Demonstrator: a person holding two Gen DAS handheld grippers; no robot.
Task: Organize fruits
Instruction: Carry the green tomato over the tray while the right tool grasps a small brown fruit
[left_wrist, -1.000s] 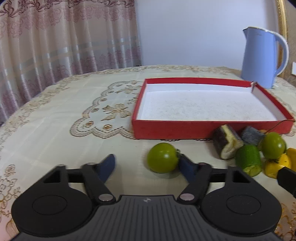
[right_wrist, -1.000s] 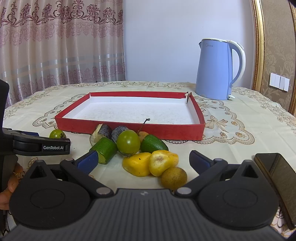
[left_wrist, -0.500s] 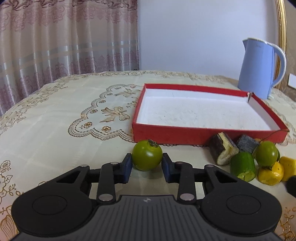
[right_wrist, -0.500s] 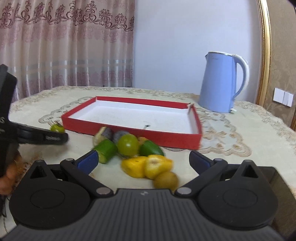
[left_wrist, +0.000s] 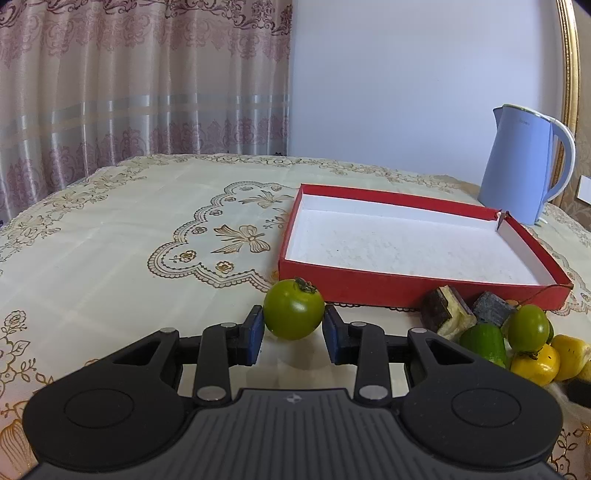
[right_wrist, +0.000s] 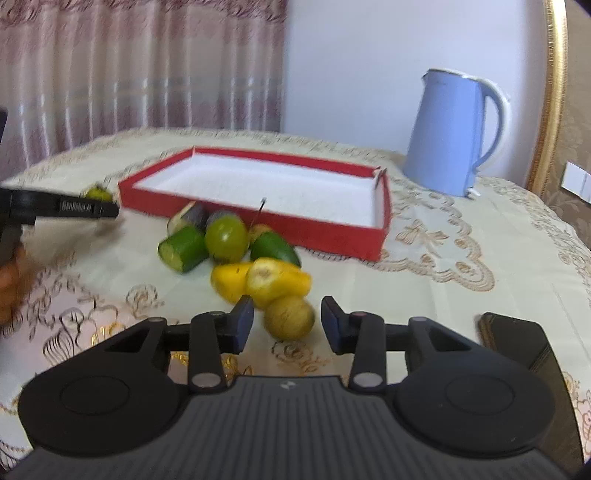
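My left gripper (left_wrist: 293, 326) is shut on a round green fruit (left_wrist: 294, 309) and holds it just above the cloth, in front of the near left corner of the red tray (left_wrist: 373, 284). The tray holds nothing. My right gripper (right_wrist: 287, 325) has its jaws partly closed around a brownish round fruit (right_wrist: 289, 318); small gaps show on both sides. Behind that fruit lies a pile: two yellow pieces (right_wrist: 258, 280), green pieces (right_wrist: 184, 248), a green round fruit (right_wrist: 226, 236) and dark pieces. The pile also shows in the left wrist view (left_wrist: 509, 339).
A blue kettle (right_wrist: 452, 134) stands behind the tray's right end. A dark phone (right_wrist: 524, 350) lies on the cloth at the near right. The left gripper (right_wrist: 66, 208) and the hand holding it show at the left of the right wrist view. Curtains hang behind the table.
My left gripper closed on the green fruit and lifted it a little. My right gripper moved forward and down and narrowed its jaws around the brownish fruit.
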